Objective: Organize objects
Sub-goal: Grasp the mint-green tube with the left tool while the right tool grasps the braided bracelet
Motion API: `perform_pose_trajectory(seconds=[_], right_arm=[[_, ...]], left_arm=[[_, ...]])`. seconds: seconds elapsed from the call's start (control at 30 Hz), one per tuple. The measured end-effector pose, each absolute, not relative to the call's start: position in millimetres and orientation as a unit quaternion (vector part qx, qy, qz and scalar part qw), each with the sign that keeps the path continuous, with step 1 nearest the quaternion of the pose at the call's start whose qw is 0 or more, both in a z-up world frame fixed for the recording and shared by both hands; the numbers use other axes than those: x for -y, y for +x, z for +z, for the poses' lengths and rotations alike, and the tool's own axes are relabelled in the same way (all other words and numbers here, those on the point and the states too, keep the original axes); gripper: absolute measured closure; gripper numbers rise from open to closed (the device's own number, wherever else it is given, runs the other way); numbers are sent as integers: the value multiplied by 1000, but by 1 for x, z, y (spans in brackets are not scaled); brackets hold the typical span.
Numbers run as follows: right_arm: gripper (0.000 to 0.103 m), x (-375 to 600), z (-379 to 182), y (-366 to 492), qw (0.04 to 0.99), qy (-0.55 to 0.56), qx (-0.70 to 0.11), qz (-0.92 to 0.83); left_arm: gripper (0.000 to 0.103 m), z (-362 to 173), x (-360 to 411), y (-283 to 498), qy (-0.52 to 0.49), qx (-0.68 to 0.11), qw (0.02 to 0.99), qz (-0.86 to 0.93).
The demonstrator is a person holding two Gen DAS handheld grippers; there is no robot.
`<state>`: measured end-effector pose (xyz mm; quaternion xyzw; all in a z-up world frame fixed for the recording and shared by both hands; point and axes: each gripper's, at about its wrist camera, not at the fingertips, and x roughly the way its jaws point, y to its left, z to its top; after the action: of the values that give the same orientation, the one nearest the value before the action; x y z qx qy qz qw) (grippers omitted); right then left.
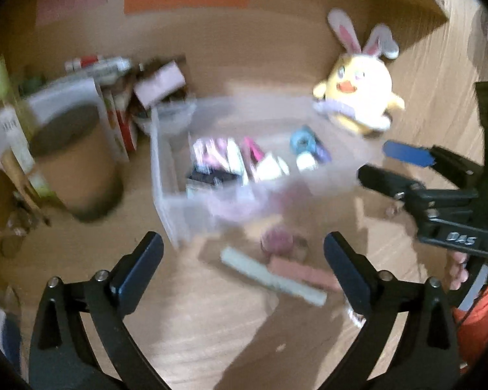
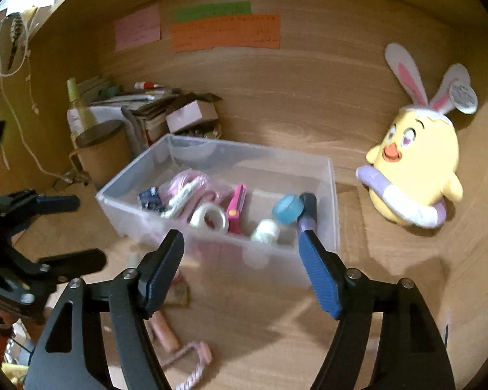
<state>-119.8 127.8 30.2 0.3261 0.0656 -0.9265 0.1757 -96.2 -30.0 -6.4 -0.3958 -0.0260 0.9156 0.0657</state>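
The left gripper [image 1: 244, 260] hangs in front of the clear bin [image 2: 333, 195], tilted down, jaws spread wide with nothing between them. The right gripper [image 2: 240, 260] hovers before the bin's near wall, jaws apart and empty, a hand [image 1: 458, 269] gripping its handle.

Warm dim light, soft shadows; left view motion-blurred, right sharper, fisheye-curved edges.

Wooden desk [image 2: 260, 341], wooden back panel [image 2: 309, 97]
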Motion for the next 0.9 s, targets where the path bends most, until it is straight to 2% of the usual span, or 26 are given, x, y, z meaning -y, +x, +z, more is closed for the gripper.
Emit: perform_pose_trajectory(seconds=[0.23, 0.5, 0.57, 0.63, 0.73, 0.9], right_arm=[[33, -136, -2, -97, 175, 362, -62, -914], [33, -136, -35, -84, 204, 412, -59, -886], [39, -134, -39, -84, 206, 418, -61, -882], [53, -132, -40, -85, 212, 424, -61, -878], [67, -132, -41, -87, 221, 431, -58, -873], [78, -130, -41, -87, 219, 432, -61, -873]], left_arm=[[3, -48, 11, -103, -457, 35, 84, 885], [3, -60, 7, -103, -472, 40, 77, 877], [3, -61, 12, -101, -474, 45, 75, 876], [3, -61, 19, -96, -473, 44, 66, 878], [6, -61, 28, -92, -476, 45, 54, 877], [9, -59, 44, -86, -481, 66, 53, 873]])
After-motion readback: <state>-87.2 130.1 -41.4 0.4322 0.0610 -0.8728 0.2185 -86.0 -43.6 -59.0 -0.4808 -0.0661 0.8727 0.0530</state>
